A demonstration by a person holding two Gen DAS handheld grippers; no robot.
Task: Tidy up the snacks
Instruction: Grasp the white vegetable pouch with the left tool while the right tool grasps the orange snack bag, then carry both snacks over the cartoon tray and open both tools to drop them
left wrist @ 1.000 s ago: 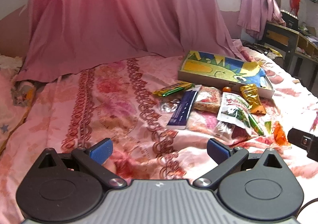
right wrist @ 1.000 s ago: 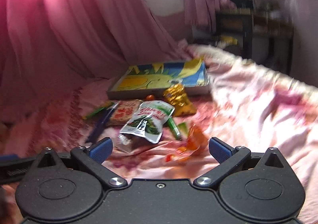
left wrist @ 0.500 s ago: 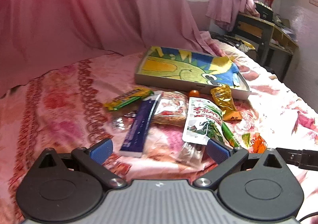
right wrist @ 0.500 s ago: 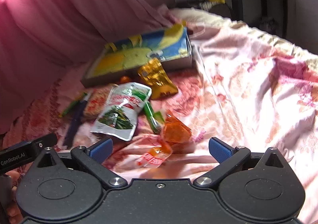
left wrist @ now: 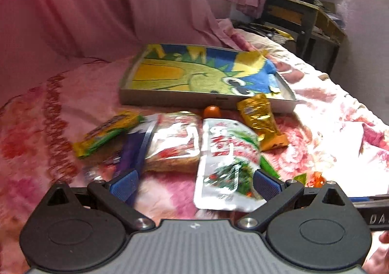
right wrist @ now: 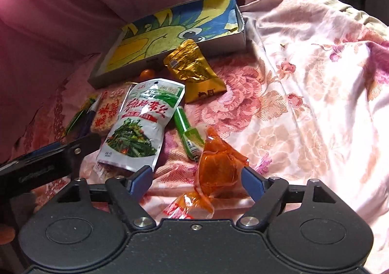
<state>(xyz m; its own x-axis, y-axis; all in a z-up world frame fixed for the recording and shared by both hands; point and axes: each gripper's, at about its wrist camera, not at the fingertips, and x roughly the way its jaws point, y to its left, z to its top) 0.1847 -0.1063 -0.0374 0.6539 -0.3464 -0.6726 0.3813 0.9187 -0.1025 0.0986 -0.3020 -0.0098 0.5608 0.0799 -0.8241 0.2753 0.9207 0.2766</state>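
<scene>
Covering most of both views, a pink floral satin bedspread [right wrist: 304, 94] carries the snacks, with a pink draped curtain [left wrist: 102, 6] behind it in the upper left. A shallow grey cardboard tray with a yellow, green and blue cartoon lining [right wrist: 240, 31] lies in the upper middle of the frame. Below it sits a white and green pouch of pickled vegetables [right wrist: 141, 128], overlapping a clear red-printed bag of crisp cakes [right wrist: 107, 113] on its left. A gold foil packet [right wrist: 194, 72] leans against the tray's near wall, touching it. At the left edge of the pile are a yellow-green bar wrapper [left wrist: 107, 133] and a dark purple flat box [left wrist: 133, 152]. A thin green stick packet [right wrist: 187, 128] lies right of the pouch, and a small orange ball [right wrist: 147, 73] sits by the tray.

The right gripper [right wrist: 197, 181] is closing, its blue pads either side of a crumpled orange translucent wrapper [right wrist: 218, 172] without pressing it. The left gripper [left wrist: 194, 184] stands spread wide over the pouch's lower end, pinching nothing.
</scene>
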